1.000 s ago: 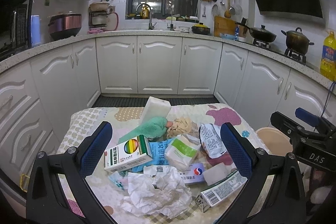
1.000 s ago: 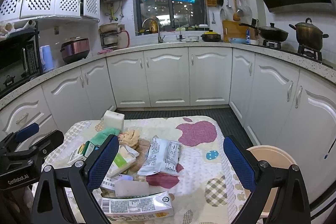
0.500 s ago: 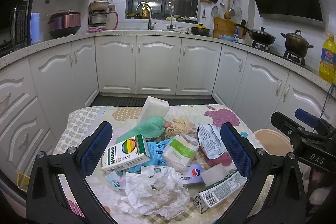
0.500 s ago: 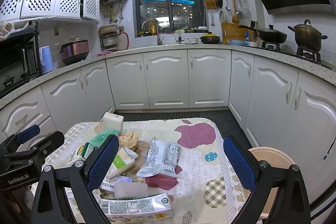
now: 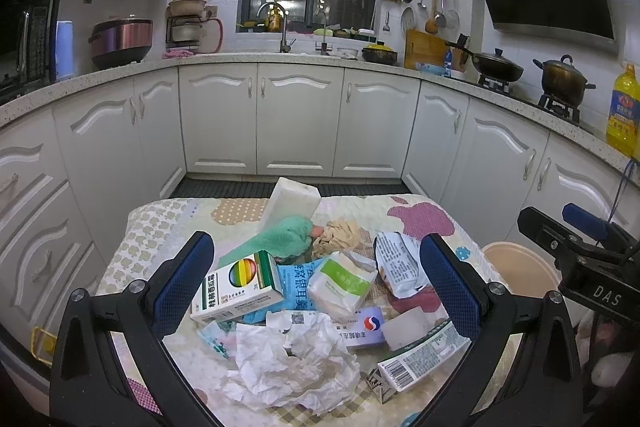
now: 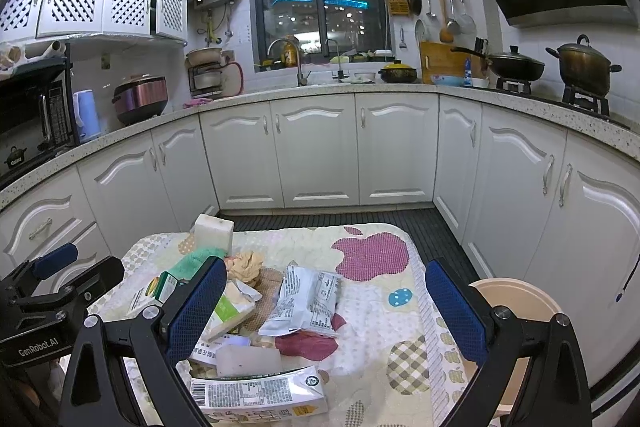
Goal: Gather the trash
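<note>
So there's a pile of trash sitting on a small table with a patterned cloth [image 5: 160, 227] in the middle of a white kitchen. Going left to right in the left wrist view: a green-and-white medicine box [image 5: 236, 287] with a rainbow circle on it, resting partly on a blue packet [image 5: 298, 285]. Behind it a teal cloth [image 5: 280, 235] is bunched up against a white foam block [image 5: 294, 199] that stands tilted at the far edge. In front, a big wad of crumpled white paper [image 5: 292, 363] takes up the near side. Next over is a white pouch with a green label [image 5: 344, 283], then a tan crumpled tissue [image 5: 340, 233] behind it, then a silver-white snack wrapper [image 5: 398, 267], and a flattened carton with a barcode [image 5: 420, 359] nearest the right finger.

The left gripper [image 5: 316, 291] hangs above the pile with its jaws spread wide, nothing between them. The right gripper [image 6: 326, 307] is the same deal, wide apart and empty, over the wrapper and carton (you can see each gripper poking into the edge of the other's camera).

A beige round bin [image 6: 516, 303] sits just beside the table's right edge, on the floor.
</note>
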Tool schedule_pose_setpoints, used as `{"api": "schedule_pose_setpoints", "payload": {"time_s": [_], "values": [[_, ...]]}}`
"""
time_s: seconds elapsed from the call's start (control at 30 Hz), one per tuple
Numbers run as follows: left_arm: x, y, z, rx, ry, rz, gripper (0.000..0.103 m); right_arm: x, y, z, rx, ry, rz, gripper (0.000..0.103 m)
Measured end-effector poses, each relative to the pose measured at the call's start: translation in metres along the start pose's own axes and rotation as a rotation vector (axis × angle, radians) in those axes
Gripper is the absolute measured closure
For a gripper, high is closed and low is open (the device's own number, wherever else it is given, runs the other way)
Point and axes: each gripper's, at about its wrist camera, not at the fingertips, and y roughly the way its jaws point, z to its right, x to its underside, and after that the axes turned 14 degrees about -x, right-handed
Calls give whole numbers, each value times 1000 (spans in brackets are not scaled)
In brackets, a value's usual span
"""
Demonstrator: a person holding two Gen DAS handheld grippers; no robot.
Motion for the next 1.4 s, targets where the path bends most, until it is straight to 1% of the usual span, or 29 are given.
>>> {"api": "schedule_pose_setpoints", "payload": {"time_s": [0.3,0.7,1.4], "values": [[0,0,-2,-1,2,1,0,2,-1,0,1,4,-1,4],[10,2,-7,-8,-7,-17,0,6,-1,0,-5,13,-10,4],[11,1,-8,-11,-9,-30,0,9,0,-1,-5,15,-35,4]]}}
